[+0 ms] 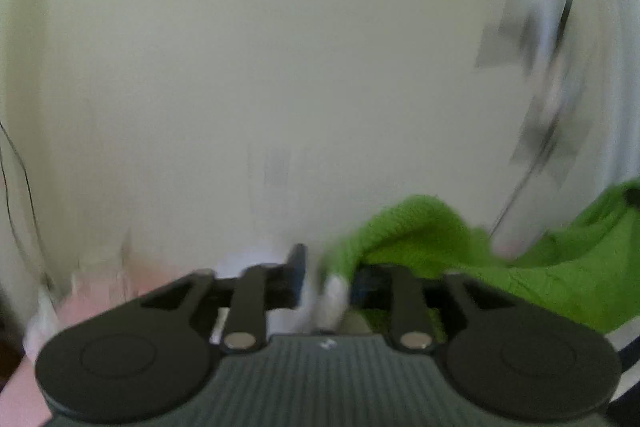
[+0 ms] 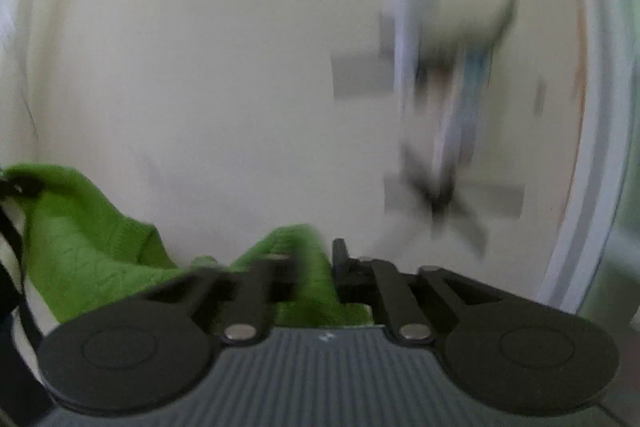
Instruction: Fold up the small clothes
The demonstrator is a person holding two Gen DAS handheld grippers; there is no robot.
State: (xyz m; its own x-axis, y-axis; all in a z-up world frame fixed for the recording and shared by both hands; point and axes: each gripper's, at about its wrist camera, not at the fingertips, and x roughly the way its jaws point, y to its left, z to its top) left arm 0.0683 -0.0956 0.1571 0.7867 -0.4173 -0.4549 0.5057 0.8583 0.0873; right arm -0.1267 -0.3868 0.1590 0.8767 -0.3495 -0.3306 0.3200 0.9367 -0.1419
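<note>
A bright green knitted garment (image 1: 500,267) hangs in folds to the right of my left gripper (image 1: 334,273). One edge of it reaches in between the jaws, close to the right finger (image 1: 372,279), and a pale gap shows beside the left one. In the right wrist view the same green garment (image 2: 92,247) spreads from the left. A bunch of it lies between the parted jaws of my right gripper (image 2: 310,267) and covers the left finger. Both views are smeared by motion blur.
A pale wall fills both views. Against it is a blurred white and dark object with grey patches (image 1: 536,67) (image 2: 436,107). A pink surface (image 1: 24,367) lies at lower left, a thin wire (image 1: 16,187) hangs at the left edge, and a white frame (image 2: 592,147) runs down the right.
</note>
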